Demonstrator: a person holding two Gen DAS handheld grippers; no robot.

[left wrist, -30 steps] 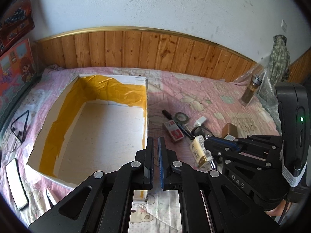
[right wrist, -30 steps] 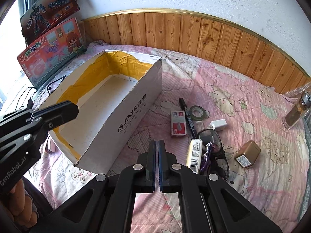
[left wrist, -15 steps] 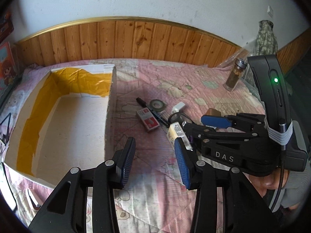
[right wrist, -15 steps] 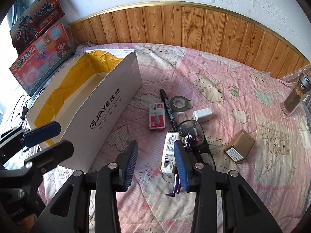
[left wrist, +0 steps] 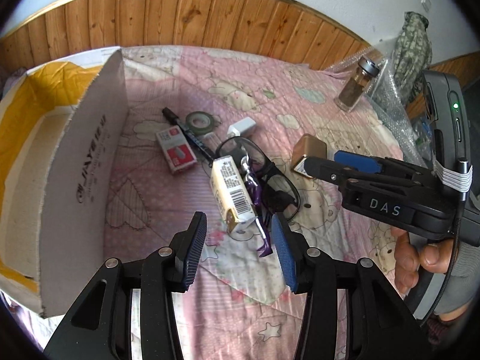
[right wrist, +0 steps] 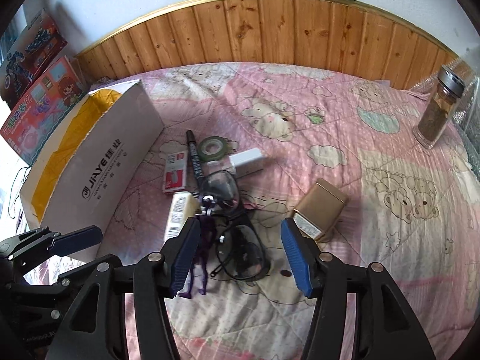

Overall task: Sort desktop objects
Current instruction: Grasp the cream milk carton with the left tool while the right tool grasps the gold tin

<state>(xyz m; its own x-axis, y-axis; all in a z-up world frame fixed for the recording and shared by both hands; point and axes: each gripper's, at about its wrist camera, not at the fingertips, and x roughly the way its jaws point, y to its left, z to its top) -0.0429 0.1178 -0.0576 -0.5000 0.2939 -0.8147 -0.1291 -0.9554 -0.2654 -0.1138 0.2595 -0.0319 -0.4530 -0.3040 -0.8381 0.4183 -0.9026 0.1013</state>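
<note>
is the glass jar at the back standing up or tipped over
Upright. The jar stands on its base on the pink quilt, metal lid on top, brown contents filling it, apart from the other items.

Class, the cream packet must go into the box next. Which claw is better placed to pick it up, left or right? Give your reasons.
Probably left. The left claw, opening and empty, points at the packet, with the box beside it. The right claw, also opening and empty, hovers over the glasses.

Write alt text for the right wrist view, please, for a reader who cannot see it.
The right gripper, jaws opening and holding nothing, hangs over black glasses and a purple figure in a small clutter on a pink quilt. An open cardboard box stands left, a gold tin right.
</note>
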